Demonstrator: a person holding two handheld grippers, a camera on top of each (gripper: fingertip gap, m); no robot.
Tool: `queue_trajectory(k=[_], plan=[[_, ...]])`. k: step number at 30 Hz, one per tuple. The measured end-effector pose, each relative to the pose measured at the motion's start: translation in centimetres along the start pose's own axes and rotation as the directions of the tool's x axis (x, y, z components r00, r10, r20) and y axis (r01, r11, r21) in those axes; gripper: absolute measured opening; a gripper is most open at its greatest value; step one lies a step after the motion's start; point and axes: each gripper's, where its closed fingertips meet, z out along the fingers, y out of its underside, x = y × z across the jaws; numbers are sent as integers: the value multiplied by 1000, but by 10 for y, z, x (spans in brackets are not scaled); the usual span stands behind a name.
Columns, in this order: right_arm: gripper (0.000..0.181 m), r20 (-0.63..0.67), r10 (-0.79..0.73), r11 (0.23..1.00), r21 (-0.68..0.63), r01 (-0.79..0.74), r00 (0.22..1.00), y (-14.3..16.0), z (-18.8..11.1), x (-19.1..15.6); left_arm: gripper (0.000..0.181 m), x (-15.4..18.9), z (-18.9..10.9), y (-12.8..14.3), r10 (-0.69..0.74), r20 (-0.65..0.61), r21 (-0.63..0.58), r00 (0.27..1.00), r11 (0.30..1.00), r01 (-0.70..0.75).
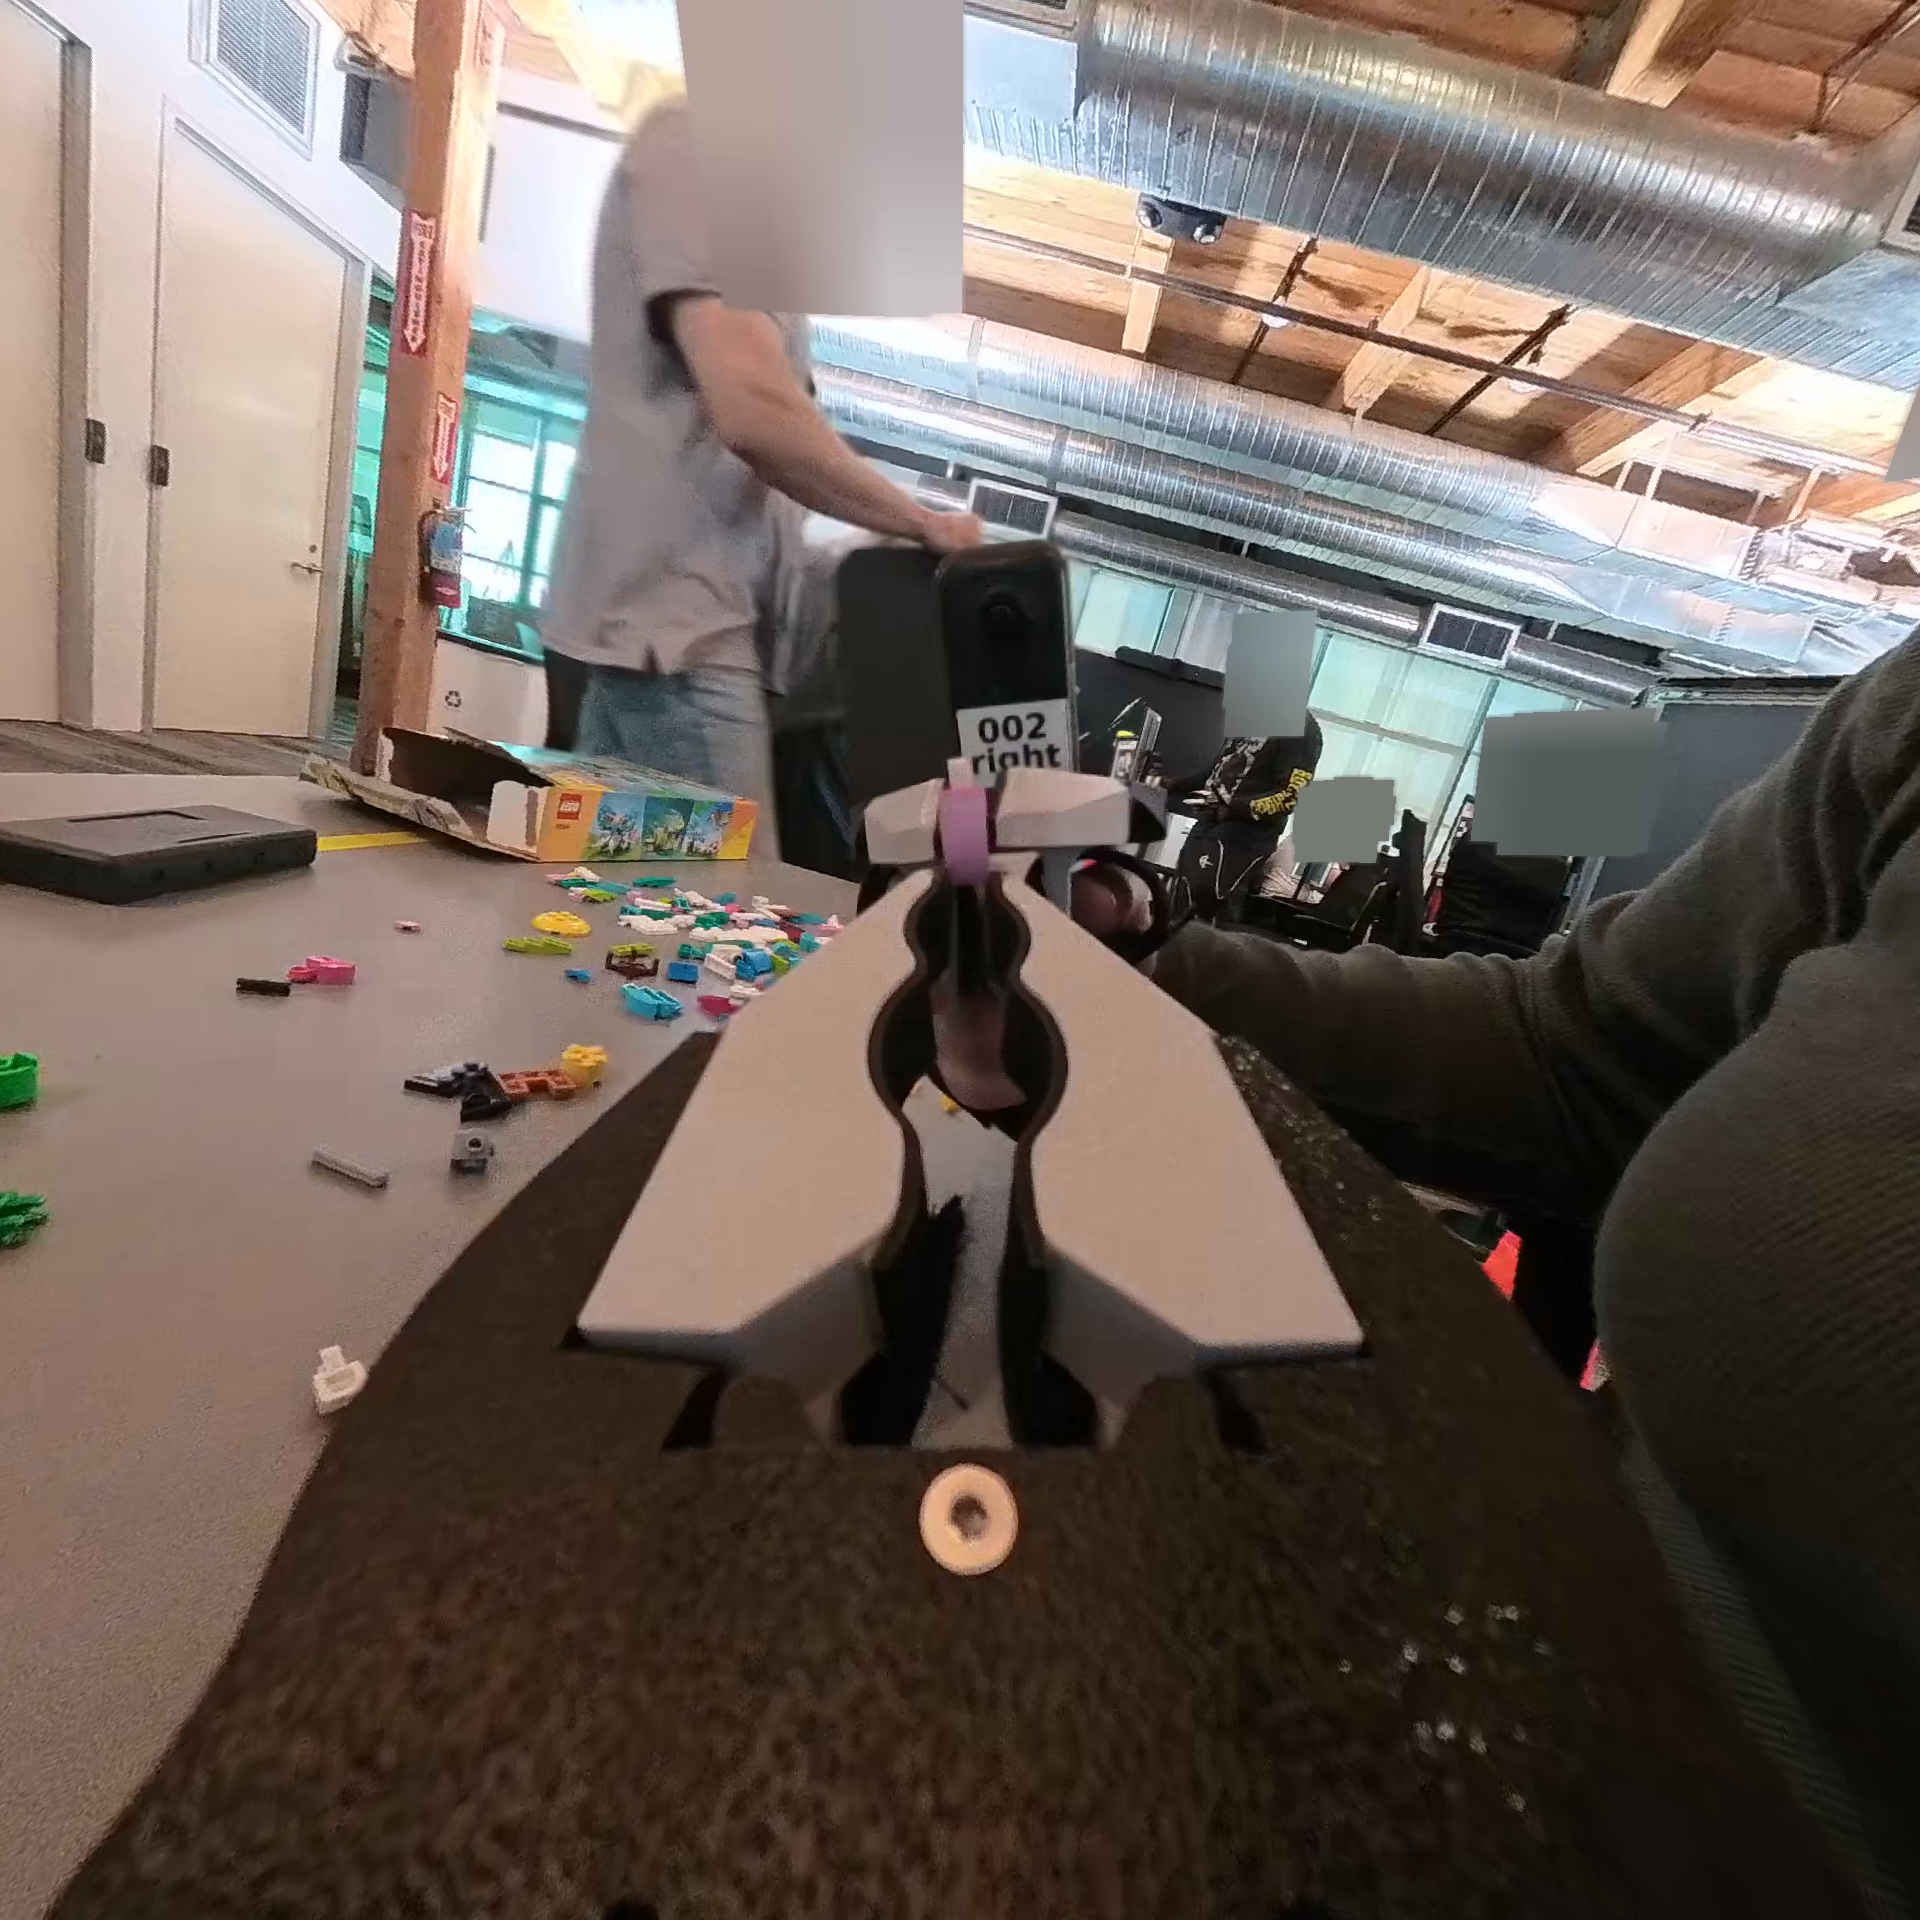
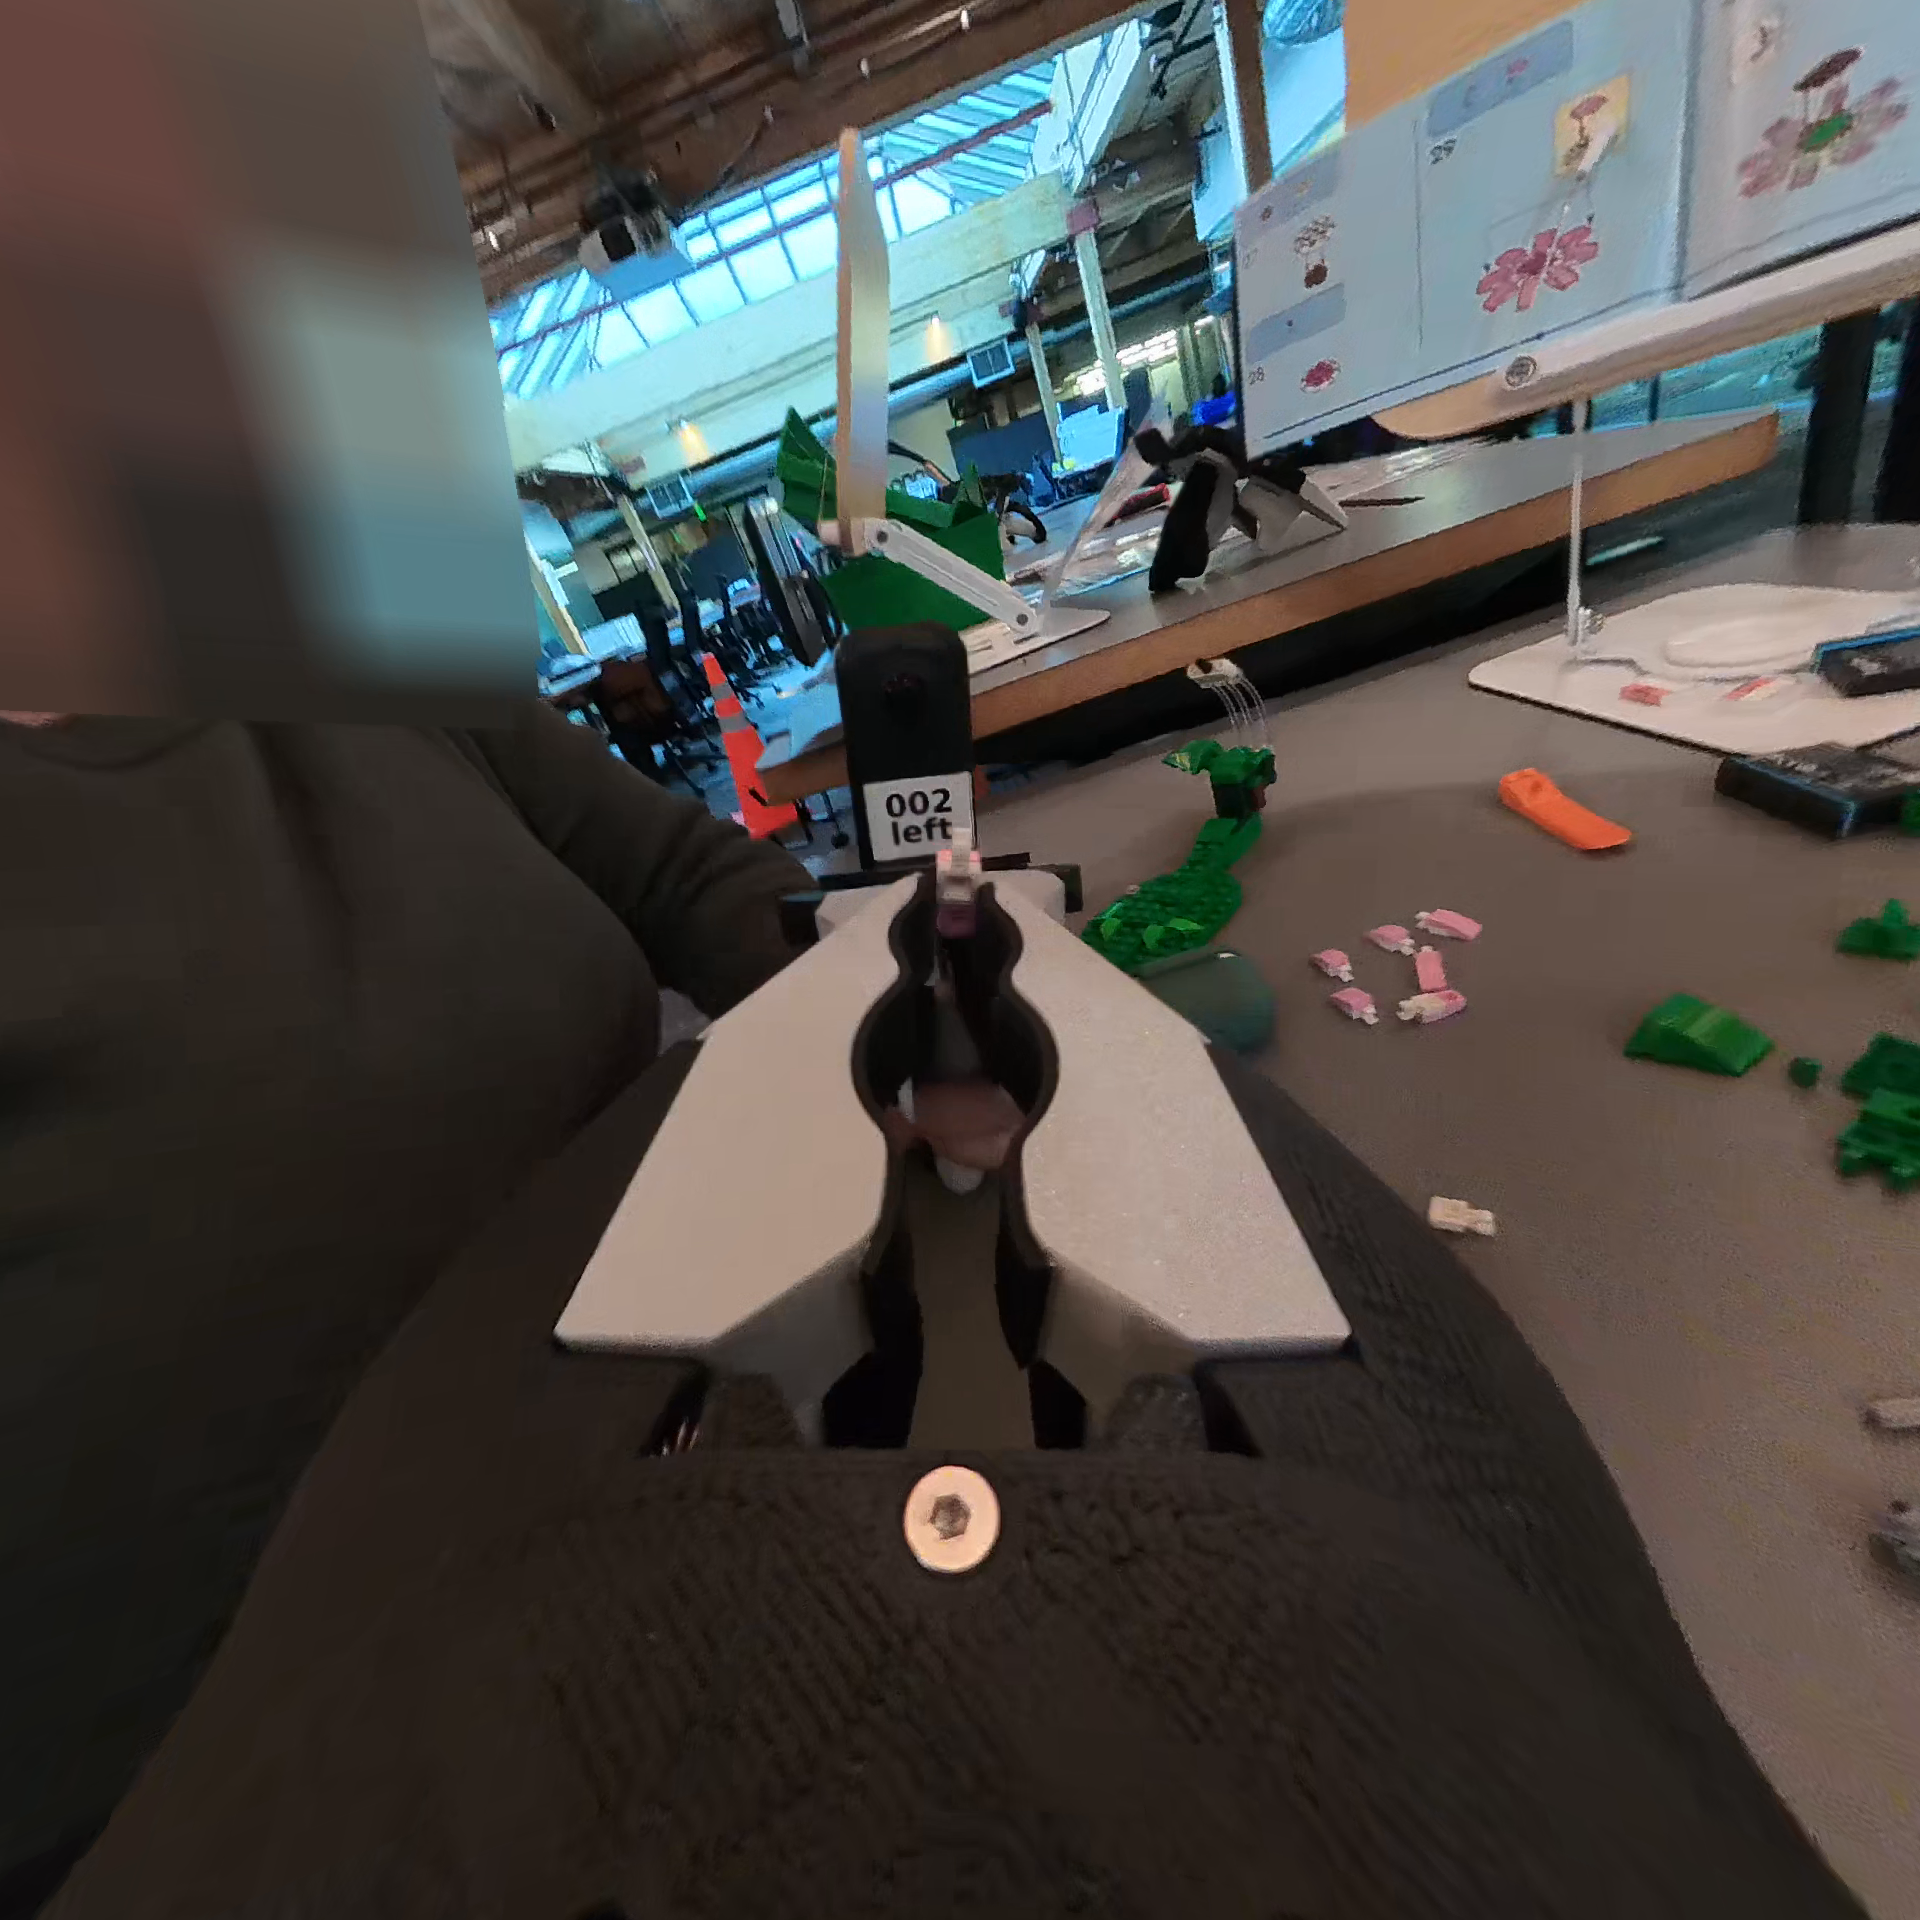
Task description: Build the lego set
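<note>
Exposed wooden beams and silver ducts run above a grey counter (image 1: 156,1299) strewn with loose bricks (image 1: 717,925) near an opened set box (image 1: 623,821). Both tools meet tip to tip above it: the left gripper (image 1: 961,883) and right gripper (image 2: 951,894) each have their jaws pressed onto opposite ends of one small pink-and-purple brick piece (image 1: 968,831). Across the counter lie a green leafy stem (image 2: 1174,894), pink petals (image 2: 1392,966) and an orange separator tool (image 2: 1558,816); an instruction booklet (image 2: 1558,208) stands propped behind.

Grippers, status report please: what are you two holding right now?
Left gripper, right gripper tip to tip, shut on small pink-and-purple lego piece. Loose coloured bricks on grey table. Nothing between.
</note>
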Motion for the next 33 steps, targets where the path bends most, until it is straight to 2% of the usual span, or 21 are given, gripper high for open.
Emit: queue_trajectory(k=[6, 7, 9, 11, 13, 16, 17, 19, 22, 25, 28, 31, 33], plan=[[7, -8, -64, 993, -99, 63, 998, 2, -4, -2, 2, 2, 2, 4, 17, 5, -22, 1000, 1000, -17], [21, -7, -69, 989, -133, 68, 998, 3, -5, -2, 3, 2, 2, 5, 36, 13, -29, 999, 999, -36], [28, 20, -74, 975, -207, 76, 997, 5, -8, -7, 3, 4, 2, 8, 62, 10, -50, 998, 997, -62], [21, 29, -118, 961, -250, 122, 993, 5, -9, -10, 3, 6, 3, 10, 73, 6, -65, 997, 995, -72], [7, 26, -142, 946, -290, 144, 989, 6, -9, -10, 3, 9, 4, 11, 84, -6, -68, 996, 994, -84], [7, 67, -149, 936, -313, 162, 987, 4, -9, -12, 4, 12, 3, 8, 124, -9, -43, 992, 991, -124], [7, 63, -165, 936, -305, 177, 984, 0, -7, -7, 4, 8, 2, 5, 150, 35, -22, 988, 989, -149], [7, 12, -178, 946, -273, 174, 984, -12, 0, 15, 15, -1, -4, -6, 231, 142, 22, 963, 971, -237], [7, -152, -152, 936, -341, 93, 977, -5, 19, 80, 12, -3, -12, -16, 390, 229, 24, 892, 914, -406], [7, -154, -160, 860, -506, 61, 975, 34, 52, 121, 12, 10, -10, -13, 452, 185, 24, 873, 886, -464], [7, -129, -164, 770, -636, 45, 978, 68, 79, 147, 11, 21, -9, -13, 467, 136, 55, 874, 877, -477], [8, -121, -181, 703, -710, 43, 976, 86, 88, 163, 11, 24, -9, -12, 455, 112, 62, 883, 884, -463], [21, -122, -180, 681, -732, 34, 976, 90, 87, 165, 11, 24, -8, -10, 449, 105, 60, 887, 888, -456]])
